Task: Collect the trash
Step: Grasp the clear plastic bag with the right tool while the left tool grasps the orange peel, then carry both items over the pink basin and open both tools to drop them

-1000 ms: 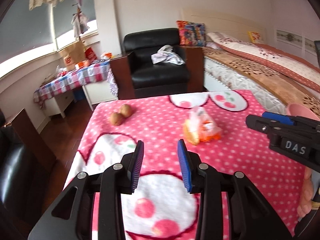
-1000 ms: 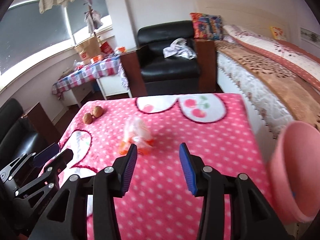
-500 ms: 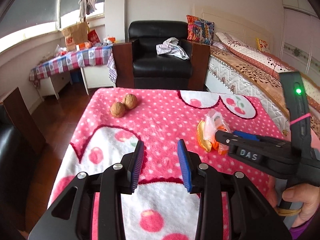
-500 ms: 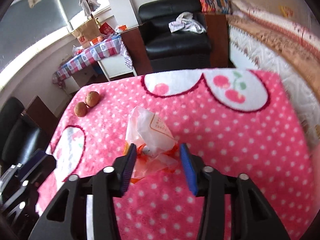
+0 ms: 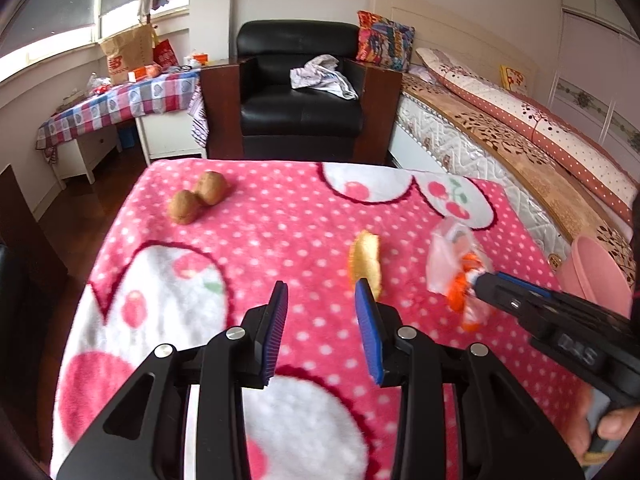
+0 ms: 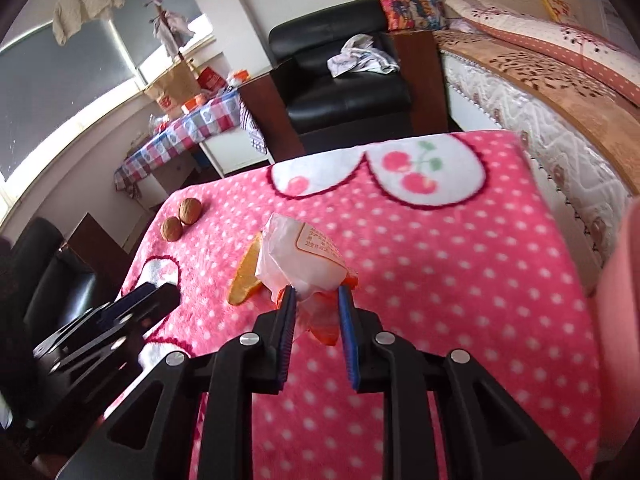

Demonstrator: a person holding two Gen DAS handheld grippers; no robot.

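right gripper (image 6: pixel 316 308) is closing its jaws on the crumpled plastic wrapper (image 6: pixel 304 264), whose orange tail sits between the blue pads; in the right wrist view the pads look to be just meeting the plastic, where half a second ago they stood wide on either side of it and a second ago the wrapper lay well ahead on the pink blanket (image 6: pixel 460 280). the orange peel (image 6: pixel 246 280) lies just left of the wrapper, touching or nearly so, and the two walnuts (image 6: pixel 182 220) sit far left near the blanket's edge. a blurred pink shape at the right edge is likely the pink bin (image 6: pixel 624 300). in the left wrist view the left gripper (image 5: pixel 322 312) hangs unclenched and empty above the blanket, its right pad now close in front of the orange peel (image 5: pixel 365 262); earlier the peel was tucked against the wrapper, and now the plastic wrapper (image 5: pixel 452 268) is drawn off to the right, pinched at the tip of the right gripper (image 5: pixel 490 284), leaving the peel on its own. the pink bin (image 5: pixel 592 276) stands at the near right corner, just beyond that gripper. judged from this, the first piece of trash is being secured and the bin is a short carry away, with the peel next for the free left claw
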